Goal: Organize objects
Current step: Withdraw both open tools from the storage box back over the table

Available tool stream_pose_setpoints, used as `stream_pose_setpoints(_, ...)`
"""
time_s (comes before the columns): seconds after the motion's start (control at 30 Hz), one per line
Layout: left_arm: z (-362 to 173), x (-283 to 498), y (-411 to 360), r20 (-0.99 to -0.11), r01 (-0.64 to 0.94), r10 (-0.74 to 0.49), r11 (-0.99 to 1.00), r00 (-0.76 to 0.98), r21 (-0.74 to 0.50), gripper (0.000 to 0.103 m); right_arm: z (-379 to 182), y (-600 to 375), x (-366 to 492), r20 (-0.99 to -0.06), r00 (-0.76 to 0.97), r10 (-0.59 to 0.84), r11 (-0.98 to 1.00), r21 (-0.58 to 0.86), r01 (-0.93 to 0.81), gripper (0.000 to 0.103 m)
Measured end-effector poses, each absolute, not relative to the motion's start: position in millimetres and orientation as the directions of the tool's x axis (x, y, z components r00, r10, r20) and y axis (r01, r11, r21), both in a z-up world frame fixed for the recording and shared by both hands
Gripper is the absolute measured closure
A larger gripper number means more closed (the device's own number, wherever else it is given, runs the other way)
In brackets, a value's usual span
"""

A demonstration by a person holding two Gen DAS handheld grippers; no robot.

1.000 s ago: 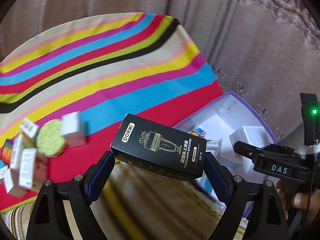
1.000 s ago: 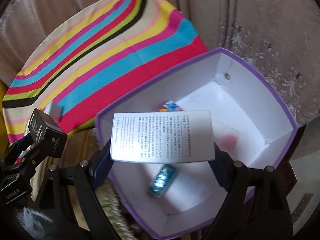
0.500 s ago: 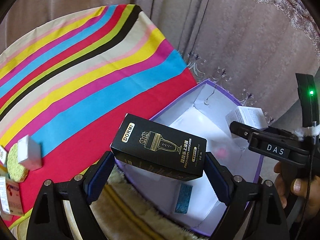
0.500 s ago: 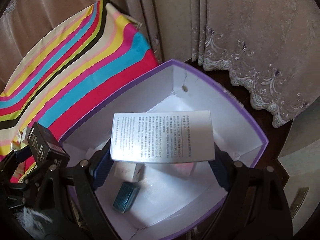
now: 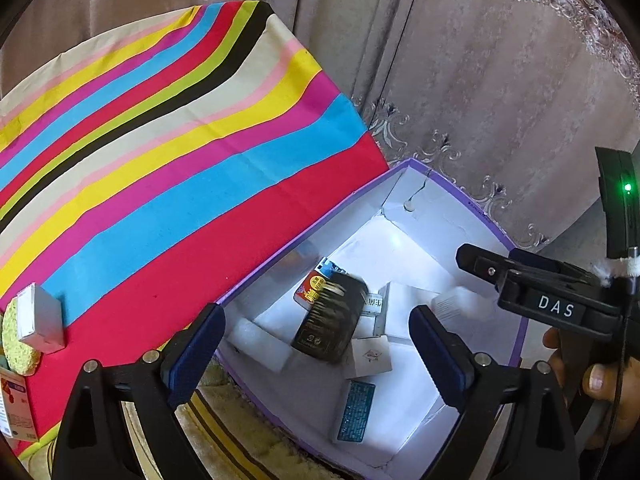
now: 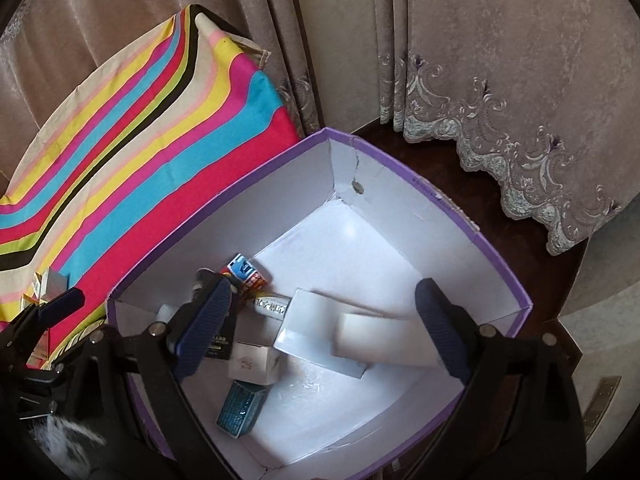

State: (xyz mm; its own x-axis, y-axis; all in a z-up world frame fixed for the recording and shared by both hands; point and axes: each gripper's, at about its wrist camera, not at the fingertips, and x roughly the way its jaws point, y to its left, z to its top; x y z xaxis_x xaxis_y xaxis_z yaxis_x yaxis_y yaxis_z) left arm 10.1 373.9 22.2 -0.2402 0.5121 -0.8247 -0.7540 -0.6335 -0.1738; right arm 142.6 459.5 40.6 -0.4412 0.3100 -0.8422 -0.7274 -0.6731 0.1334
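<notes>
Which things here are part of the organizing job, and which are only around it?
Part of the job:
- purple box, the container
- black carton, inside it
- white carton, inside it
- teal carton, inside it
- small white box, on the cloth
- left tongs and right tongs, both open

Only around:
- striped cloth
- curtain
- yellow sponge

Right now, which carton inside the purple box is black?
The black carton leaning mid-box beside the red-and-blue carton; the teal carton and the rest are white or coloured.
</notes>
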Motion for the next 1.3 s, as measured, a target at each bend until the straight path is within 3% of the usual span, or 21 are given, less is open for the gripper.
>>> stream_pose_setpoints(0.8, 28, 6, 339, -0.808, -0.691, 0.505, -0.7, -0.303, -0.179, 0.009, 54, 417, 123, -0.845, -0.449, 0.289, -0.737, 0.103, -0.668, 0.008)
stream_pose_setpoints(1.3, 35, -14, 227, -0.785, -0.494, 0.475, -0.832, -0.399, -0.253, 0.009, 62, 351, 85, -0.845, -0.488, 0.221, -0.827, 0.103, -0.553, 0.008)
